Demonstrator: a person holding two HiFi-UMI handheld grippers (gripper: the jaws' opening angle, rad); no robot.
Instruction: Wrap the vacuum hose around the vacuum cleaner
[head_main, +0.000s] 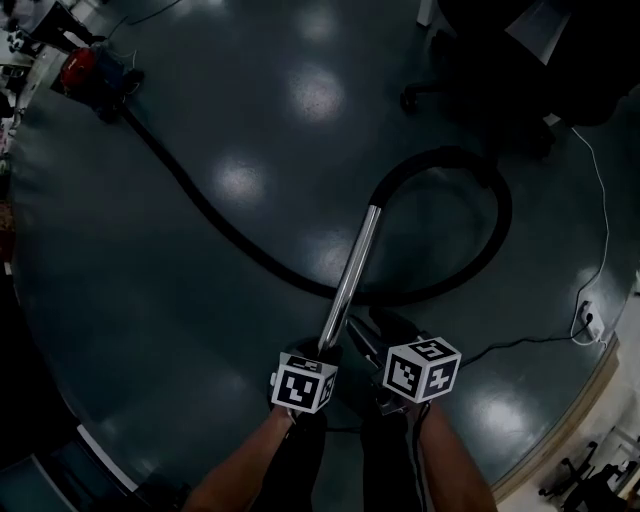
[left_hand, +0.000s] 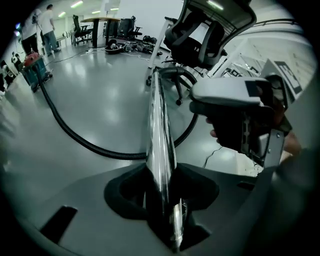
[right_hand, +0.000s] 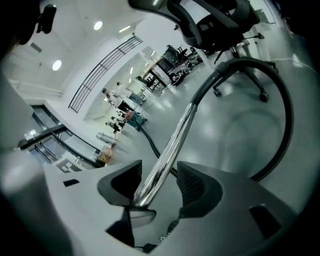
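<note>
A red and blue vacuum cleaner (head_main: 85, 70) stands on the floor at the far left. Its black hose (head_main: 215, 215) runs across the floor, loops round on the right and joins a chrome wand (head_main: 355, 270). My left gripper (head_main: 322, 352) is shut on the wand's near end; in the left gripper view both pads of the left gripper (left_hand: 161, 170) press the wand (left_hand: 159, 120). My right gripper (head_main: 380, 335) is just to its right. In the right gripper view the wand (right_hand: 172, 142) lies between the open jaws of the right gripper (right_hand: 160, 182), against the left pad and apart from the right one.
A dark office chair (head_main: 480, 90) stands at the back right, close to the hose loop. A white cable (head_main: 600, 230) runs to a floor socket (head_main: 590, 320) on the right. Desks line the left edge. A person (left_hand: 47, 25) stands far off near the vacuum cleaner (left_hand: 34, 67).
</note>
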